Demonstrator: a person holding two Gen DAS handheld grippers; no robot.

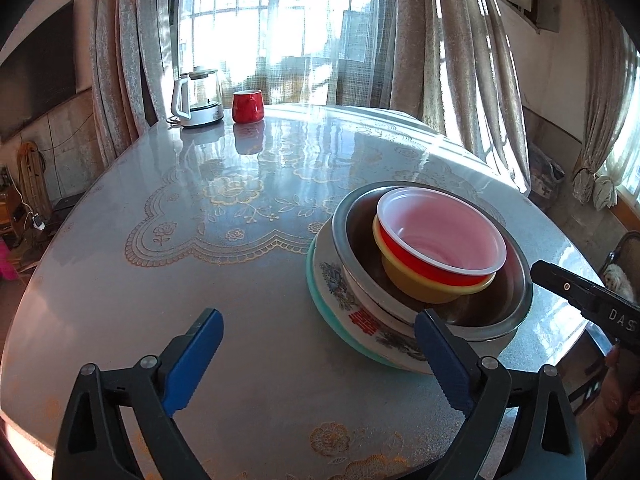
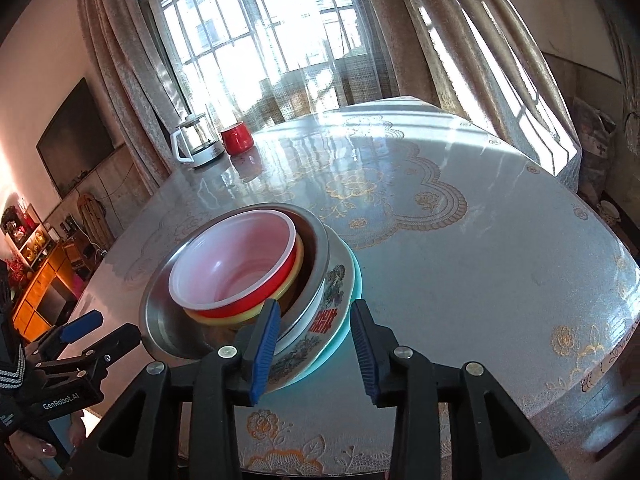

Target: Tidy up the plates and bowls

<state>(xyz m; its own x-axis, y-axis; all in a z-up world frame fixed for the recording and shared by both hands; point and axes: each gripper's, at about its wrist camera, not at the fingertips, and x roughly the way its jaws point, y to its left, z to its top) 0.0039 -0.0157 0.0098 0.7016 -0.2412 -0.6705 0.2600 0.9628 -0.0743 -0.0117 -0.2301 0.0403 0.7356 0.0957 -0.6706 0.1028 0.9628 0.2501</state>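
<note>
**On the worktop: one nested stack, both grippers just off it**

Across both views the worktop point(image 1: 248, 240), under a glossy cover with gold floral lace patterning, fills most of the frame. At its far edge, upper left, a glass kettle point(image 1: 198, 96) stands just beside a red mug point(image 1: 247, 106), well apart from the dishes.

The dishes form a single stack, right of centre in the left wrist view and lower left of centre in the right wrist view. A teal plate point(image 2: 354, 304) lies at the bottom, a painted plate point(image 1: 340, 292) with red characters sits on it, then a steel bowl point(image 1: 492, 304), then a yellow bowl point(image 1: 416, 284), and a red bowl with a white inside point(image 1: 440, 232) nests on top.

The left gripper point(image 1: 320, 360) has its jaws wide apart over bare worktop, its right finger just at the stack's near rim, nothing between them. The right gripper point(image 2: 316, 352) has its jaws partly apart; the plates' near edge lies between them, and its right finger stands clear of it.
</note>
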